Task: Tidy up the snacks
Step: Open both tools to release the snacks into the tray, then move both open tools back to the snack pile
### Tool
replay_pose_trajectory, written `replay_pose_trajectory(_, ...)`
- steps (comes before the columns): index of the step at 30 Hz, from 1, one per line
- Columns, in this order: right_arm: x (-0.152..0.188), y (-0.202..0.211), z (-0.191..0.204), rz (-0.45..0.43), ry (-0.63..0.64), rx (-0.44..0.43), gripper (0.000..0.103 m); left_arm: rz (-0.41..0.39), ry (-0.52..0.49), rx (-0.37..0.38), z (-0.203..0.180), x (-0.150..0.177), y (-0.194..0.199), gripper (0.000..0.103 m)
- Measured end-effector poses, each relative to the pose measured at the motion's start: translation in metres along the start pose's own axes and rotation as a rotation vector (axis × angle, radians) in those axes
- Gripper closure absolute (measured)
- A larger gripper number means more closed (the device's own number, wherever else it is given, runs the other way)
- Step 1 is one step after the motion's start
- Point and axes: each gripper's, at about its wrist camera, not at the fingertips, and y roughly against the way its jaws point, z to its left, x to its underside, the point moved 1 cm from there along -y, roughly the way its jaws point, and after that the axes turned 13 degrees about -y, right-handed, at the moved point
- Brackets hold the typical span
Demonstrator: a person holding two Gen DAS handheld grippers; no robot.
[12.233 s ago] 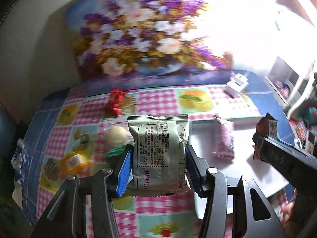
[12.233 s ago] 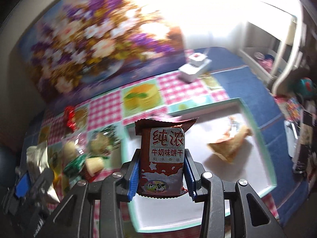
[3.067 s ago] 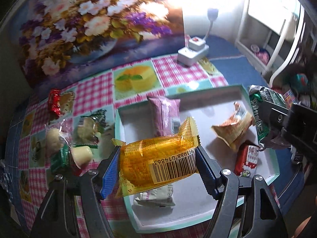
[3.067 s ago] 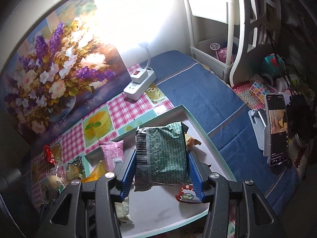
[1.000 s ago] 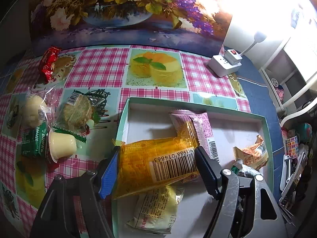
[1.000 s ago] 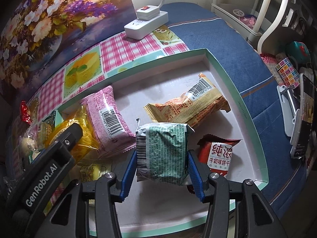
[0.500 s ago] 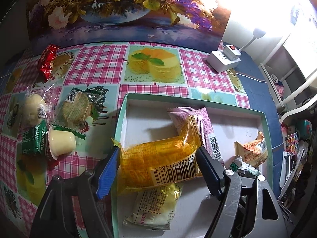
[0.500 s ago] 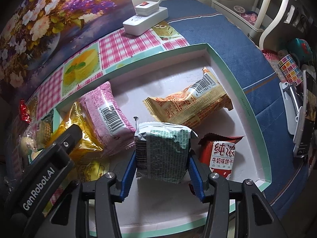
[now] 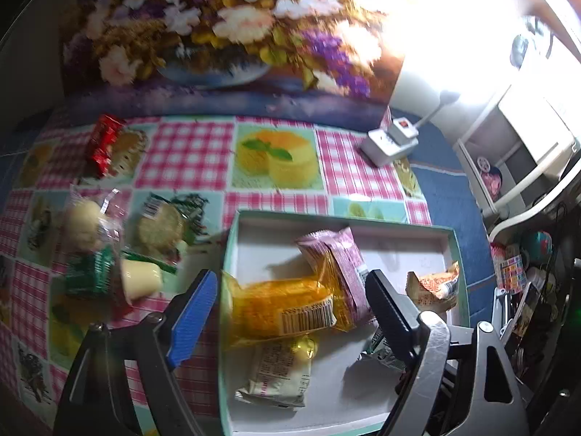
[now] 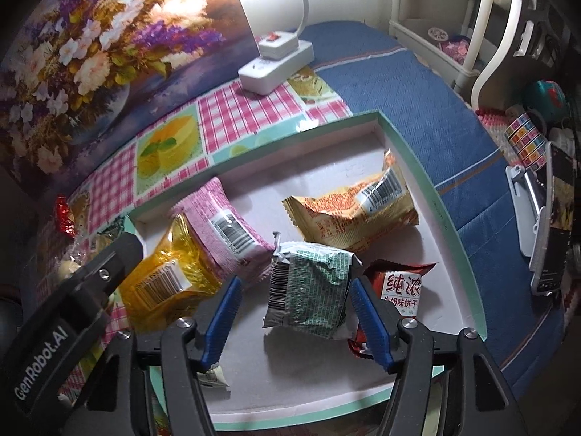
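A teal-rimmed white tray (image 9: 341, 217) (image 10: 441, 218) holds several snack packets. My left gripper (image 9: 290, 309) is open; the yellow packet (image 9: 279, 312) lies in the tray between its fingers, leaning on a pink packet (image 9: 337, 254). My right gripper (image 10: 296, 318) is open; the green packet (image 10: 312, 290) lies in the tray between its fingers. An orange packet (image 10: 356, 210), a red packet (image 10: 401, 287) and a pale packet (image 9: 279, 374) also lie in the tray. Loose snacks remain left of the tray: a red candy (image 9: 103, 143), a cream bun (image 9: 85, 223), a round cake (image 9: 159, 225) and a jelly cup (image 9: 139, 279).
A flower painting (image 9: 218, 36) stands at the back of the checked tablecloth (image 9: 189, 152). A white power strip (image 10: 276, 61) sits behind the tray. A phone on a stand (image 10: 552, 225) and shelves with clutter stand at the right.
Both grippers have opened. The yellow packet and the green packet have dropped into the tray. Both grippers have pulled back a little.
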Motion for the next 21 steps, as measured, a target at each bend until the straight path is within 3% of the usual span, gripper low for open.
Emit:
replay_pose_trajectory(2, -0.001, 0.007, 0.002, -0.021, 0.003, -0.012, 0.026, -0.019, 0.005, -0.016, 0.006, -0.001, 0.008, 0.009)
replay_pose_trajectory(6, -0.002, 0.019, 0.005, -0.057, 0.011, -0.028, 0.023, -0.041, 0.016, -0.072, 0.019, -0.002, 0.018, 0.008)
replay_pose_trajectory(13, 0.0, 0.026, 0.015, -0.085, 0.04, -0.064, 0.0, -0.034, 0.043, -0.215, 0.054, 0.001, 0.022, 0.008)
replay_pose_trajectory(21, 0.008, 0.028, 0.031, -0.098, 0.072, -0.143, 0.0, -0.026, 0.124, -0.324, 0.101, 0.013, 0.027, 0.008)
